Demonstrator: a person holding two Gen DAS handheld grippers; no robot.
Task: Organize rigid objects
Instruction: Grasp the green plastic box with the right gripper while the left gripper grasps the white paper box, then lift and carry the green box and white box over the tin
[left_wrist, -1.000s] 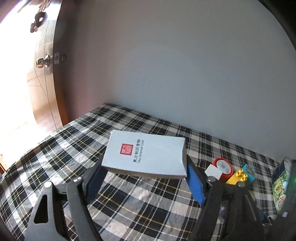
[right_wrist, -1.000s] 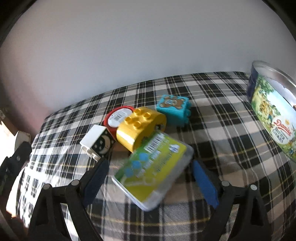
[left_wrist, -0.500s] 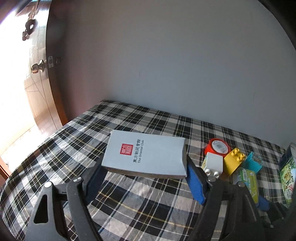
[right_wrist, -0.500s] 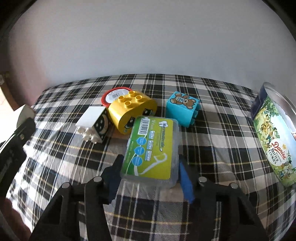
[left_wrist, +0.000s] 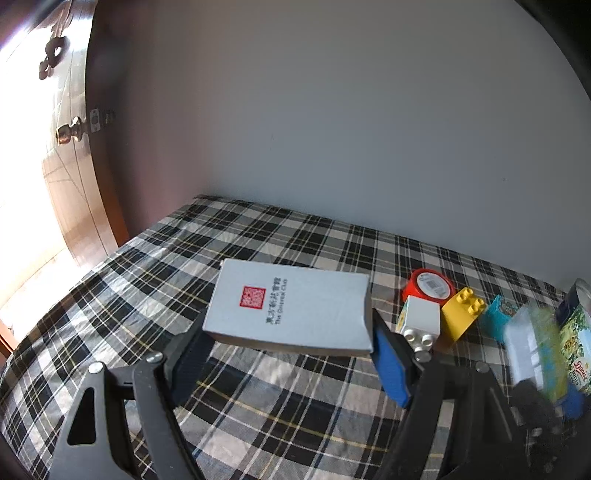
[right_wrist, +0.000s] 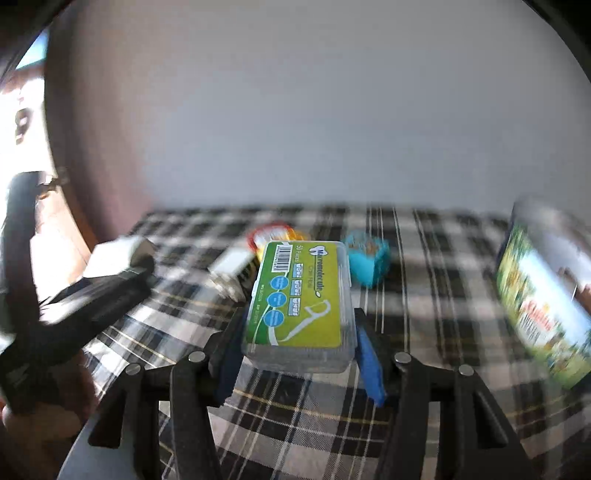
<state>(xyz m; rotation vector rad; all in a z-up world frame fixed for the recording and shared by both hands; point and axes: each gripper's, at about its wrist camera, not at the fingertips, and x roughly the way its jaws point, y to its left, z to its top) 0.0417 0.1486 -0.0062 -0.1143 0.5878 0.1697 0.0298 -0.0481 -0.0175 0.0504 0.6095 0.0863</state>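
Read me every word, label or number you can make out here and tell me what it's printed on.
"The Oriental Club", beside Chinese characters and a red seal: grey box.
"Macromolecule", "50 Pieces": floss pick box; its smaller print and barcode digits are too small to read.
"Danisa": cookie tin.
Barcode sticker on red lid: unreadable.

I am in a room of a home, it seems, likely a bedroom. Under me spreads a black, white and grey plaid cloth (left_wrist: 280, 236) with soft creases, like a sheet over a bed or low table, pushed into the corner of a plain pale wall (left_wrist: 332, 122). To my left stands a brown wooden door (left_wrist: 79, 206) with a round brass knob (left_wrist: 68, 133), bright daylight beside it. On the cloth lie household odds: toy building blocks (left_wrist: 461, 314) and a printed cookie tin (right_wrist: 543, 295).
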